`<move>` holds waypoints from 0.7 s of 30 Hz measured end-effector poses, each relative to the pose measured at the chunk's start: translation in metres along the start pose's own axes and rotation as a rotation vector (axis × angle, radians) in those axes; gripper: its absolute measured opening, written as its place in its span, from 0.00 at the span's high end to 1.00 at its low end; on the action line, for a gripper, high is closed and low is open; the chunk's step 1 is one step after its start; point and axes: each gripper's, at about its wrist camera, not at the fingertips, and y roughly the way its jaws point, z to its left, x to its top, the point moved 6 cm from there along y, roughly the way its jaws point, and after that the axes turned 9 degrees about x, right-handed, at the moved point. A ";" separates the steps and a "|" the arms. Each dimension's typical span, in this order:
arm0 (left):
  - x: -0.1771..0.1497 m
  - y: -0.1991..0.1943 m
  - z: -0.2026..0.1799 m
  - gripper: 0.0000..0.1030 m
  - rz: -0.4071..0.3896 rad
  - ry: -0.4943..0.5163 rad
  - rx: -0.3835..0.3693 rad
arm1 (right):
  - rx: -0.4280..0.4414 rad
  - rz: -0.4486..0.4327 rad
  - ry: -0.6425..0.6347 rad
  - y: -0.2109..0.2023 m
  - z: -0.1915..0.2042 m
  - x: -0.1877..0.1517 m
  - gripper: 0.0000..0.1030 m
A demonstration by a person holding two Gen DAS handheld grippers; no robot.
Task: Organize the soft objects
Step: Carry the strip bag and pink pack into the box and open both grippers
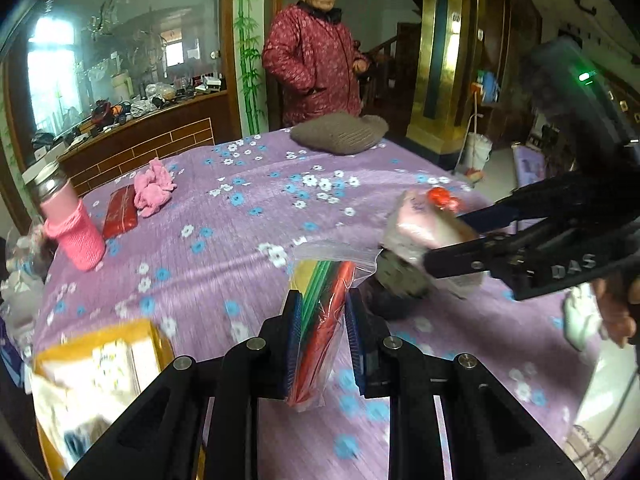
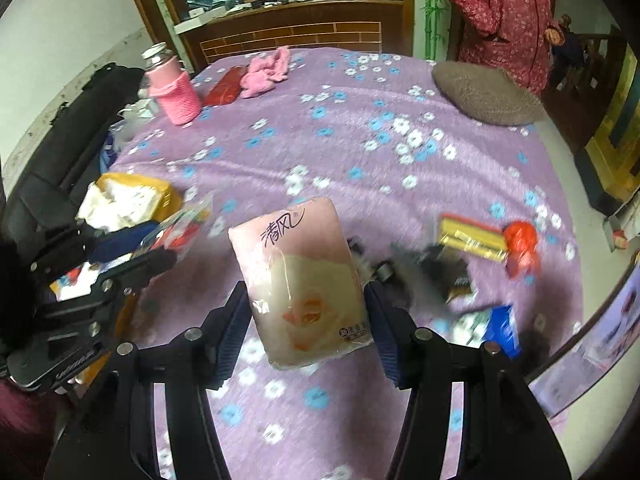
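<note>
My left gripper (image 1: 322,316) is shut on a clear zip bag of coloured sticks (image 1: 320,320), held above the purple flowered table cloth (image 1: 240,232). My right gripper (image 2: 306,312) is shut on a pink tissue pack (image 2: 304,280), also held above the cloth. In the left wrist view the right gripper (image 1: 424,248) comes in from the right with the tissue pack (image 1: 424,228). In the right wrist view the left gripper (image 2: 160,248) is at the left with the zip bag (image 2: 184,226). A dark furry object (image 2: 436,272) lies just right of the tissue pack.
On the cloth: a brown knitted cushion (image 1: 340,132), pink fluffy cloth (image 1: 152,188), red pouch (image 1: 120,216), bottle in a pink knitted sleeve (image 1: 72,224), yellow box of packets (image 1: 100,360), yellow pack (image 2: 472,238), red object (image 2: 520,240), blue pack (image 2: 502,328). A person in a red coat (image 1: 316,60) stands behind.
</note>
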 end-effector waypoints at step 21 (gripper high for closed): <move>-0.188 -0.140 0.152 0.80 0.034 -0.502 0.242 | 0.315 0.097 -0.152 0.061 0.178 -0.054 0.46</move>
